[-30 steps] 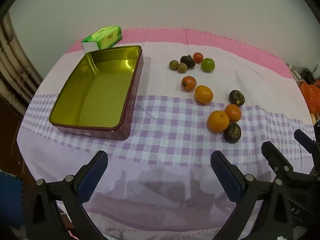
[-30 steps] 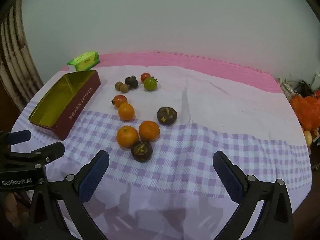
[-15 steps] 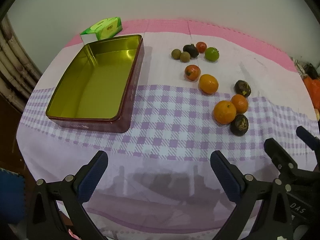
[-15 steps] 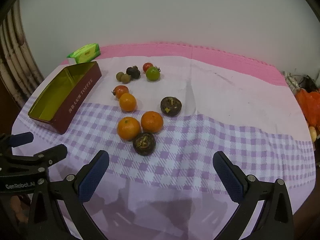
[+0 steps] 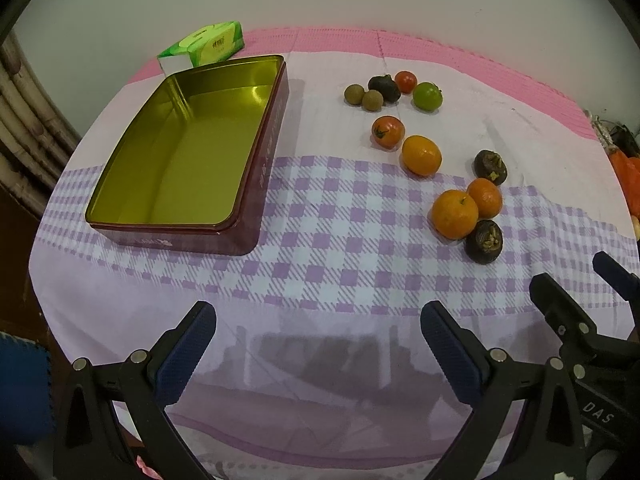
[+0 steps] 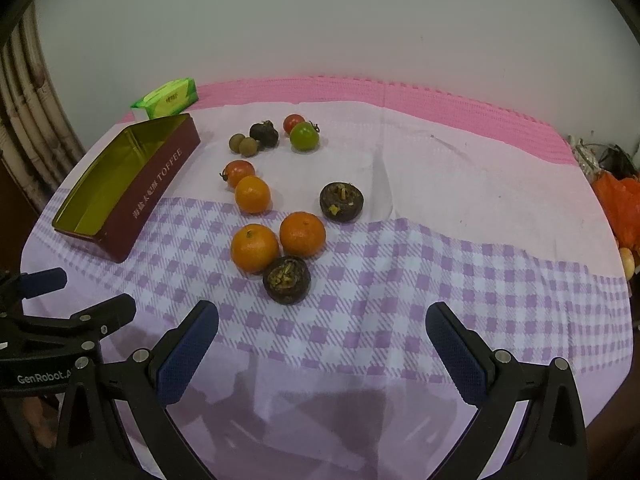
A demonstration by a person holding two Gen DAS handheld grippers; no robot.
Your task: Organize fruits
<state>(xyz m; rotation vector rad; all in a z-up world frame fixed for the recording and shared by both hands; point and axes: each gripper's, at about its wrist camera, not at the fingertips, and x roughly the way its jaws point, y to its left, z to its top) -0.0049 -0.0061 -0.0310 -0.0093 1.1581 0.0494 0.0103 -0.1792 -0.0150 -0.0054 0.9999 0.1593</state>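
An empty gold-lined maroon tin [image 5: 188, 152] [image 6: 120, 184] sits at the left of the table. Right of it lie several fruits: three oranges [image 5: 454, 214] [image 6: 254, 248], dark mangosteens [image 5: 483, 242] [image 6: 286, 280], red tomatoes [image 5: 387, 131] [image 6: 239, 172], a green tomato [image 5: 427, 96] [image 6: 304, 137] and two brown longans [image 5: 354, 93] [image 6: 243, 145]. My left gripper [image 5: 318, 344] hangs open over the near table edge, below the tin. My right gripper [image 6: 322, 344] is open too, just short of the nearest mangosteen. Nothing is held.
A green tissue pack [image 5: 202, 44] [image 6: 166, 98] lies behind the tin by the wall. A checked purple cloth [image 6: 400, 280] covers the table, with a pink mat [image 6: 440, 100] along the back. Orange bags [image 6: 618, 200] sit at the far right.
Both grippers have moved forward over the table, so the tin and fruits sit closer and lower in view. Both stay open and nothing on the table has shifted.
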